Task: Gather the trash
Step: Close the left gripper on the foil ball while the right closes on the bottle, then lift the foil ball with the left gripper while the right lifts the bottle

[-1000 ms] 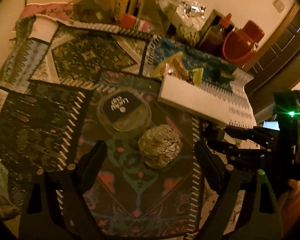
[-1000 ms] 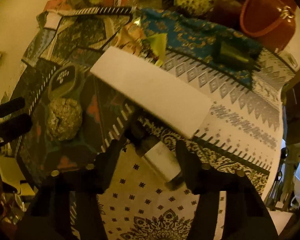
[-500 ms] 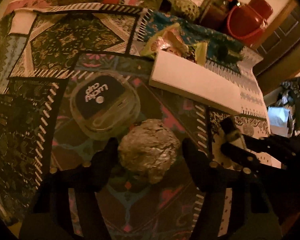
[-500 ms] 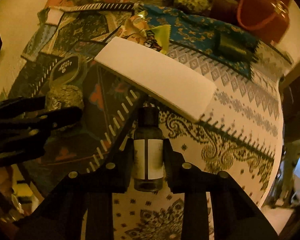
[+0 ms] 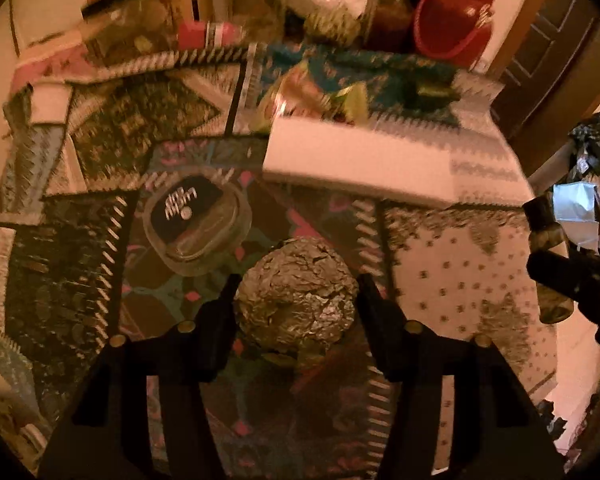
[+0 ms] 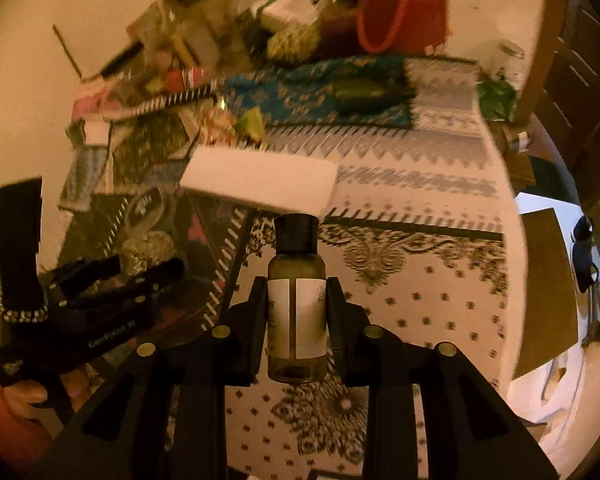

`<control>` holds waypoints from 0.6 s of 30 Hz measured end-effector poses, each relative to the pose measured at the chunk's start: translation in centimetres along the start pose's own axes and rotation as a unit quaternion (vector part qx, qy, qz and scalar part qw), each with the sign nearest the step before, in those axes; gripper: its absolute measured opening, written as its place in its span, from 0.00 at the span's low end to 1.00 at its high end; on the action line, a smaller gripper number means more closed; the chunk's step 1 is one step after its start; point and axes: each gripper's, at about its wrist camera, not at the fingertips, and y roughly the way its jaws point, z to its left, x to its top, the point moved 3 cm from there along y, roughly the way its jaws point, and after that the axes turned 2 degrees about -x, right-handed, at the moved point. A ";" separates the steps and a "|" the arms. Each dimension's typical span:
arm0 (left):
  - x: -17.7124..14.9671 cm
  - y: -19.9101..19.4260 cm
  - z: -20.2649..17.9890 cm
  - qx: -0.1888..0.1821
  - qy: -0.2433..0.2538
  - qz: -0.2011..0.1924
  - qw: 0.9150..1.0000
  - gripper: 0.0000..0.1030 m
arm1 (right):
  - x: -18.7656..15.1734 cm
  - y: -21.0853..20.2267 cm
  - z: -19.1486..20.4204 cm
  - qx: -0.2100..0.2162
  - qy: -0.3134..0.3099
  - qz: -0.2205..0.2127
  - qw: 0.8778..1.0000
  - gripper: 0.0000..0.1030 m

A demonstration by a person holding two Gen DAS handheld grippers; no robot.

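Progress is partial: my right hand-held gripper [image 6: 297, 312] clamps the small bottle [image 6: 297, 300] above the worktop [image 6: 440, 280], my left hand-held gripper [image 5: 296, 304] brackets the foil ball [image 5: 296, 288], jaws wide, not yet pinching; the plastic cup lid [image 5: 198, 226] and snack wrappers [image 5: 320, 94] farther off remain.

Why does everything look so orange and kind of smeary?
Left wrist view: warm dim light tints everything; the white box and far clutter smear from motion, the foil ball stays sharper. Right wrist view: same tint, fisheye-bent edges, the small bottle crisp, background blurred.
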 end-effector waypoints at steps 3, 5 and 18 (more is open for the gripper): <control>0.3 -2.9 -0.9 -0.003 0.000 -0.029 1.000 0.54 | 0.1 -2.6 -0.6 0.004 0.011 -0.028 1.000 0.25; 0.5 -5.3 -2.0 -0.006 -0.002 -0.053 0.999 0.54 | 0.2 -4.5 -1.0 0.010 0.018 -0.049 0.999 0.25; -3.3 -21.2 -7.3 -0.023 -0.018 -0.202 0.979 0.54 | -2.0 -17.6 -0.4 0.033 -0.019 -0.185 0.982 0.25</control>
